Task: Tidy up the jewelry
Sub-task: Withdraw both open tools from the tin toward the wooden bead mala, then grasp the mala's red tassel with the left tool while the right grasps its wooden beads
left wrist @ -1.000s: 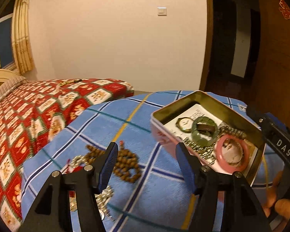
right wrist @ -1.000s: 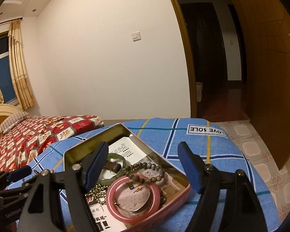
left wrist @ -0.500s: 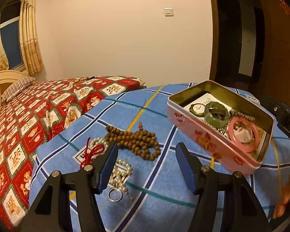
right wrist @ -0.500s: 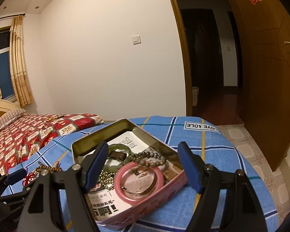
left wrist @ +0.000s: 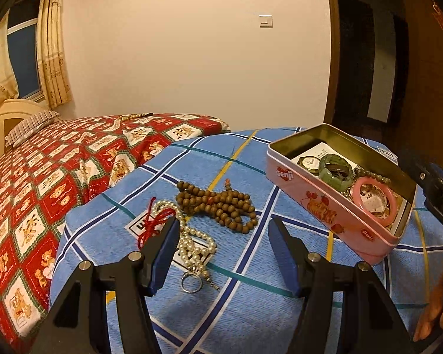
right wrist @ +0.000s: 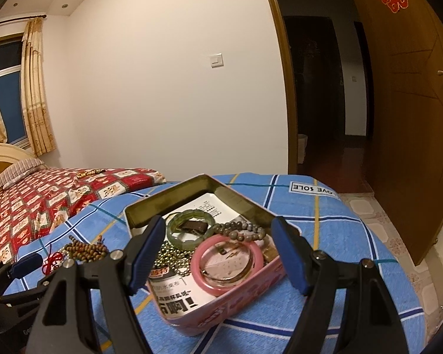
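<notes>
**Jewelry split between the tin and the blue checked cloth**

Jewelry lies in two places in front of me. On the blue checked cloth (left wrist: 280, 268), my left gripper (left wrist: 223, 253) hangs with its jaws spread wide and nothing between them. Just past its fingertips are the wooden bead strand (left wrist: 218, 203), bunched in a loose heap, and the pearl strand (left wrist: 192, 242) with its red cord (left wrist: 155, 225) and a small metal ring (left wrist: 189, 282) at the near end. The pearls touch the wooden beads on their left side.

To the right stands the pink tin (left wrist: 325, 206), lid off, near the beads but apart from them. Inside I see a wristwatch (left wrist: 308, 162), a green bangle (left wrist: 335, 172), a pink bangle (left wrist: 375, 202) and a printed paper (right wrist: 174, 301) lining the bottom.

My right gripper (right wrist: 218, 253) is over the near end of the tin, jaws also wide apart and holding nothing. Between its fingers sit the pink bangle, the green bangle, a grey-brown bead bracelet (right wrist: 242, 230) and a ball chain (right wrist: 174, 259).

The red patterned bed (left wrist: 44, 177) lies beyond the cloth on the left.
</notes>
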A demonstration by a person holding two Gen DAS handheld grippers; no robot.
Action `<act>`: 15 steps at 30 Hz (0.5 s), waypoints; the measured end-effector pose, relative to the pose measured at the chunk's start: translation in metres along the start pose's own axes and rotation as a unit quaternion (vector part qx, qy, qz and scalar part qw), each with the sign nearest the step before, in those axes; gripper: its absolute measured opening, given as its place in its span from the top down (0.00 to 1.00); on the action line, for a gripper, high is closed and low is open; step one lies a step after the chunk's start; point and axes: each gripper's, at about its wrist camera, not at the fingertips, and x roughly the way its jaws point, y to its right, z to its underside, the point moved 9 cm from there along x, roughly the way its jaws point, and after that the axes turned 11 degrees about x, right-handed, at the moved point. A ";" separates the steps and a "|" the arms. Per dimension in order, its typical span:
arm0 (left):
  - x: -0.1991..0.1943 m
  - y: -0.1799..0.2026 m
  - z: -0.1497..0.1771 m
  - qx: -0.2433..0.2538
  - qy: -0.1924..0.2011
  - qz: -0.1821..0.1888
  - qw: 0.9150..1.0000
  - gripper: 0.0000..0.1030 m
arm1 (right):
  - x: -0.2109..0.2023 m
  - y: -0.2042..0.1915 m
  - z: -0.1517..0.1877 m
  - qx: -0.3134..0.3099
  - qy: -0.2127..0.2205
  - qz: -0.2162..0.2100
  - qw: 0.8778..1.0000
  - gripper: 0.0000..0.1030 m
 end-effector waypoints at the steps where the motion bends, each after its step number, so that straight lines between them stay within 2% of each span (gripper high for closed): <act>1: 0.000 -0.001 0.001 -0.001 0.000 0.000 1.000 0.40 | -0.001 -0.001 0.001 -0.001 0.000 -0.001 1.000 0.25; 15: -0.005 -0.018 0.004 -0.023 0.003 0.000 1.000 0.40 | -0.006 -0.016 0.012 0.009 -0.014 -0.015 1.000 0.25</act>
